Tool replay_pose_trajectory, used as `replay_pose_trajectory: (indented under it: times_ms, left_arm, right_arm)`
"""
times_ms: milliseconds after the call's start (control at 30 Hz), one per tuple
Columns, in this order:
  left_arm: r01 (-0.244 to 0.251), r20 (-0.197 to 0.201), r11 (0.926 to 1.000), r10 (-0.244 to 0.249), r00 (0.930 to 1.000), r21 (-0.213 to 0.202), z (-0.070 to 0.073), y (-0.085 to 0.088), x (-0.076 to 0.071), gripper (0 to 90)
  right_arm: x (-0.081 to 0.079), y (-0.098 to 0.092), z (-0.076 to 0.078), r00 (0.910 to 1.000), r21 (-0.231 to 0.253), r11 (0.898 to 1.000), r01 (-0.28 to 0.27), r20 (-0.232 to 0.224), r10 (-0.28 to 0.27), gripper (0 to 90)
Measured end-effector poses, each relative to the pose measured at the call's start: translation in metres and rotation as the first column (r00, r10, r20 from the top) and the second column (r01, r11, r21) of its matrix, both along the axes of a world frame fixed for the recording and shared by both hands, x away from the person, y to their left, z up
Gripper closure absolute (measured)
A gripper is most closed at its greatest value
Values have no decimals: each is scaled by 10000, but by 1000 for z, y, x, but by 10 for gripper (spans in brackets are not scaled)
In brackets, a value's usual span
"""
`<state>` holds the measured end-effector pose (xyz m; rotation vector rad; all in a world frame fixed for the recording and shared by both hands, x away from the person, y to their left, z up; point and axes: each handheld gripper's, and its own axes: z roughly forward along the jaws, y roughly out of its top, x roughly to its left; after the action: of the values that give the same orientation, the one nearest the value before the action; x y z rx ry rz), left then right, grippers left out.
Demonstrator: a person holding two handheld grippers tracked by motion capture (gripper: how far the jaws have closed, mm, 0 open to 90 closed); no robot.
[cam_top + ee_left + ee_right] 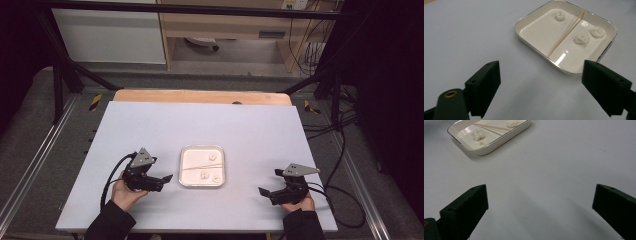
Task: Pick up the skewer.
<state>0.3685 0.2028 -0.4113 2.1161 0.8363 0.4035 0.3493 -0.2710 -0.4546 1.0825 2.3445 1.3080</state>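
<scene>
Two tools, the left tool [159, 181] and right tool [270, 193], flank the white tray [529, 18], both spread empty; its thin stick [565, 33] looks light, brittle, best pinched mid-length

1. I see a plain pale grey-white table [150, 130], no pattern on it.
2. The tray [537, 18] is cream white with a thin silvery rim.
3. The three small lumps [582, 38] are off-white.
4. The stick [566, 32] is light tan.
5. My left gripper [541, 87] and right gripper [539, 210] are both black.
</scene>
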Motion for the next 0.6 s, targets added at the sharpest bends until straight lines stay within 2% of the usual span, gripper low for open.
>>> replay_pose_trajectory:
  times_ms: [33, 67, 133, 267, 333, 600]
  left_arm:
    - [-14, 5, 10000, 14, 10000, -29, 0, -1, 1, 212]
    - [-13, 20, 10000, 13, 10000, -34, 1, -3, 1, 212]
    - [-1, 20, 10000, 1, 10000, -93, 1, -6, 2, 299]
    - [-86, 1, 10000, 86, 10000, 6, 3, -13, 5, 370]
    - [-139, -46, 9999, 140, 9999, 10, 3, -17, 6, 450]
    - [-222, -236, 9993, 230, 9995, 312, 0, -32, 13, 600]
  right_arm:
    - [0, 0, 0, 10000, -3, 10000, -3, 5, 3, 10]
    - [0, 0, 0, 10000, -3, 10000, -3, 5, 3, 10]
    - [0, 0, 0, 10000, -11, 10000, -14, -5, 14, 10]
    - [0, 0, 0, 10000, -13, 10000, -17, -5, 17, 10]
    - [0, 0, 0, 10000, -6, 10000, -12, 10, 12, 9]
    - [0, 0, 0, 10000, -17, 10000, -23, 18, 23, 9]
